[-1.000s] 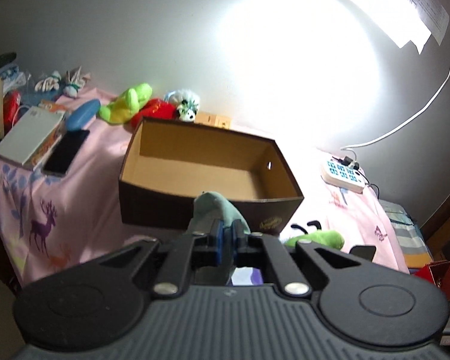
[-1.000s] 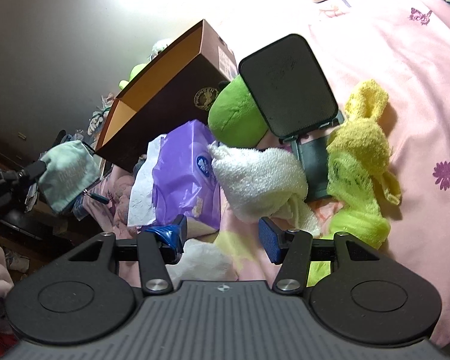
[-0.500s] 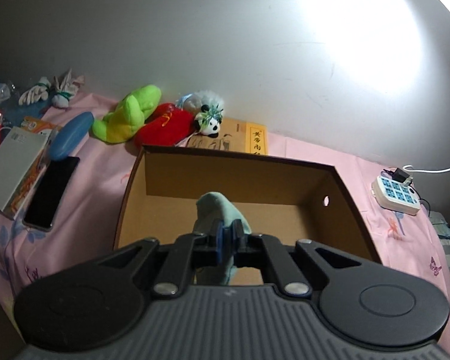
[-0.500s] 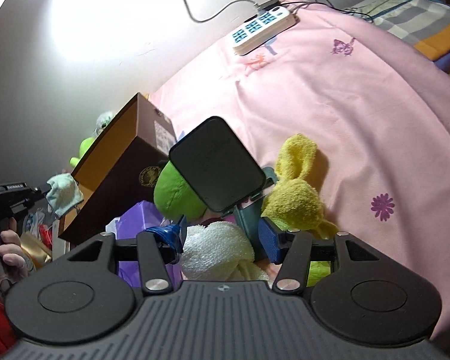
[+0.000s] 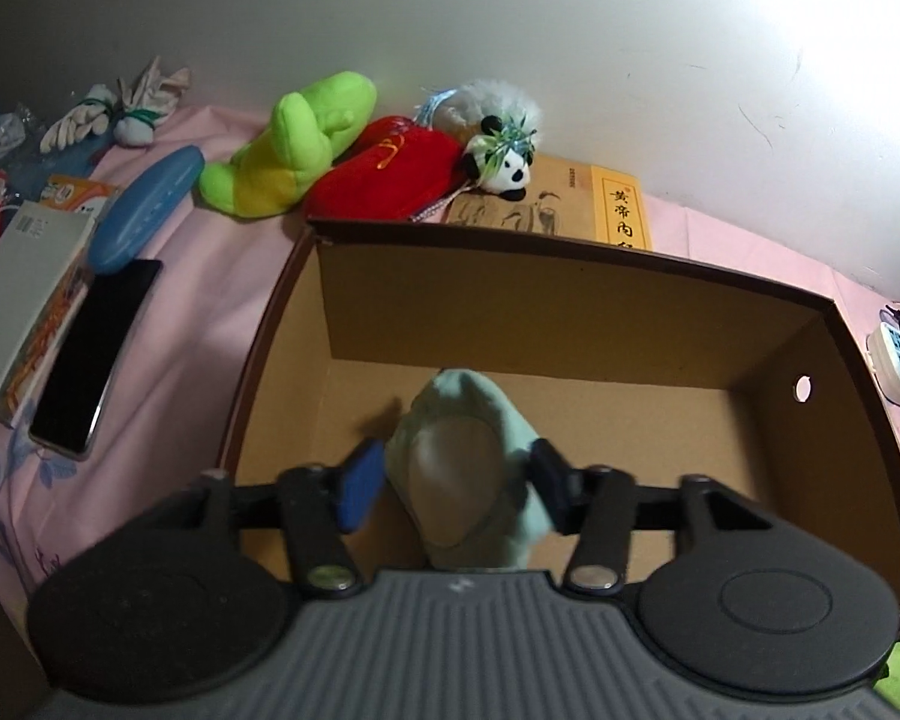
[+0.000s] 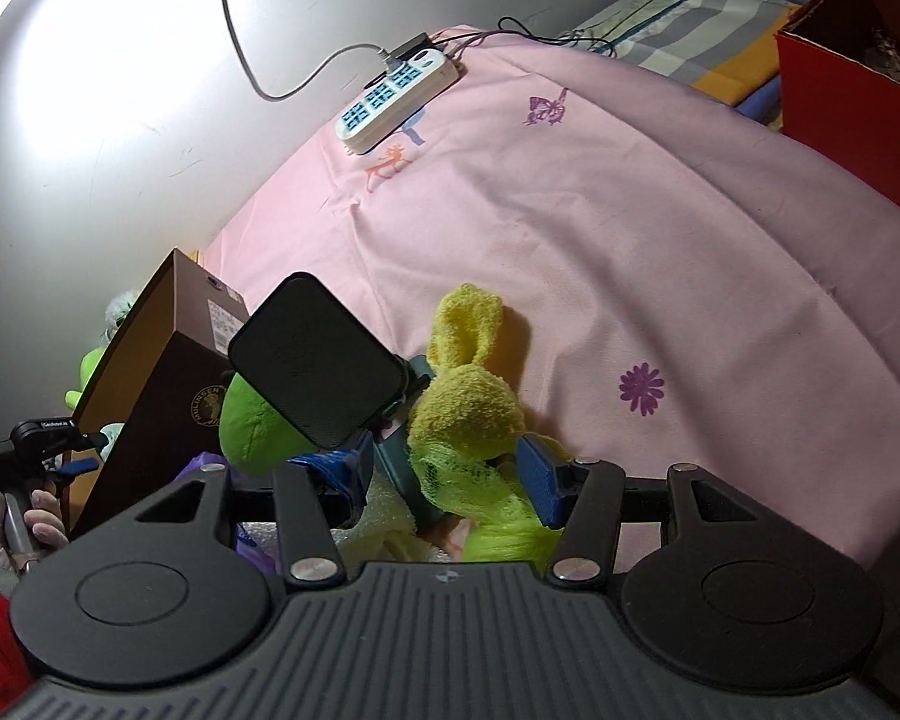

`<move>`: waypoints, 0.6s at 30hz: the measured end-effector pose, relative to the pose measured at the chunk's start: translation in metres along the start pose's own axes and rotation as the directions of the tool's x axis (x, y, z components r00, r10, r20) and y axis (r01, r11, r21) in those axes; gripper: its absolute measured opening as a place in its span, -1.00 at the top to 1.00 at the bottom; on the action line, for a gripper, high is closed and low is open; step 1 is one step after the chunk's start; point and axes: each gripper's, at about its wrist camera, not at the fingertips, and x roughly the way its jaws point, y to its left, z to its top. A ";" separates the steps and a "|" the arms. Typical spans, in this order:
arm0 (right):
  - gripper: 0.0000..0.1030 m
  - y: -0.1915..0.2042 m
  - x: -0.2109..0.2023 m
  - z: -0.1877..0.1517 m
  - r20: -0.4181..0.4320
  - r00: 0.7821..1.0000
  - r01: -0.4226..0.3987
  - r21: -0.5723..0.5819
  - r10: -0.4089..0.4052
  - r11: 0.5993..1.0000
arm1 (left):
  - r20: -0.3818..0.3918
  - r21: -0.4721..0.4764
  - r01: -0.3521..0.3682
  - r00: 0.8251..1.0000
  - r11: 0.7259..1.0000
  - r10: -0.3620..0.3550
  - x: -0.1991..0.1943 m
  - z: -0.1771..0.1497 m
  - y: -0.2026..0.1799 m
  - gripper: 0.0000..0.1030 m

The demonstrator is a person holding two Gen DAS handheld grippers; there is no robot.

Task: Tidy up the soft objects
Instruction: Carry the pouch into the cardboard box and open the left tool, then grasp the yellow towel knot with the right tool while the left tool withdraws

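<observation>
1 pale mint sock (image 5: 480,420), rumpled, cuff gaping, inside cardboard box (image 5: 570,312)

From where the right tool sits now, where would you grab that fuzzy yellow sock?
Probably across the bunched middle of the yellow sock, coming down from above. It lies flat on the pink sheet and that lump already sits between the open right tool.

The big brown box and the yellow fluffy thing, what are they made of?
The brown box looks like cardboard: matte tan inside walls, thin folded edges, a punched round hole. The yellow fluffy thing looks like soft fuzzy fabric, maybe terry or chenille: its surface is nubbly and loopy. What is inside it cannot be seen.
</observation>
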 end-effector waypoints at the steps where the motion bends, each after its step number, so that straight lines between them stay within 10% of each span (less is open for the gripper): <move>1: 0.26 -0.002 -0.001 0.001 0.003 1.000 0.010 0.007 -0.010 1.000 | 0.006 0.007 -0.002 1.000 1.000 0.002 -0.001 -0.001 0.000 -0.31; 18: 0.26 -0.008 0.009 0.022 -0.022 1.000 0.013 -0.107 -0.015 0.994 | 0.044 0.011 0.071 0.997 0.997 -0.071 -0.097 -0.057 0.009 -0.33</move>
